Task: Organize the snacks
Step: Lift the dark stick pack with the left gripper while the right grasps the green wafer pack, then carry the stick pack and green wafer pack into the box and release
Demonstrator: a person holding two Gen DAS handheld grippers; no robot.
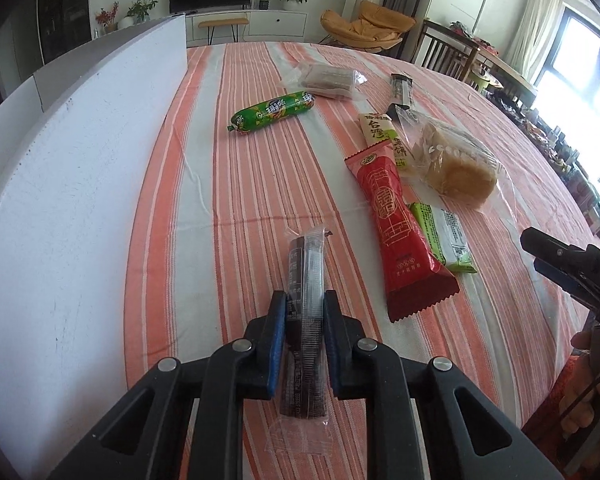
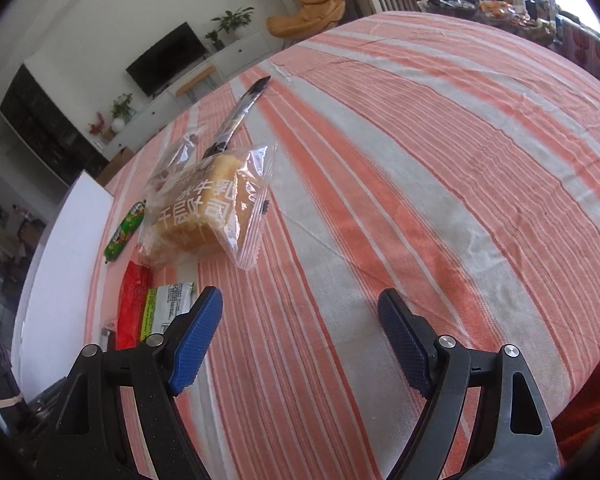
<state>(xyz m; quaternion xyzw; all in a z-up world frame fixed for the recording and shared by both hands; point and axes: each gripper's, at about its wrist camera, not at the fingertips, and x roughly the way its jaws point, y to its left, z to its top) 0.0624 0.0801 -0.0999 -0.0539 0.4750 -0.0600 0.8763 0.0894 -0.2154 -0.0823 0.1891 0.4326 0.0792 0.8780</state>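
Tongs on the left gripper [image 1: 305, 300] are clamping a dark snack stick [image 1: 305, 320] near the striped tablecloth's [image 1: 228, 184] near edge, left of a red packet [image 1: 400, 232]. The right gripper [image 2: 300, 312] is hovering, jaws gaping, near a bread bag [image 2: 208, 208].

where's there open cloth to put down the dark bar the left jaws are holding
The widest bare stretch lies between the white board and the snack row, below the green sausage. The right wrist view shows more bare striped cloth right of the bread pack. It is crowded where the red packet, green-white packet and bread overlap. The left gripper grips the dark bar.
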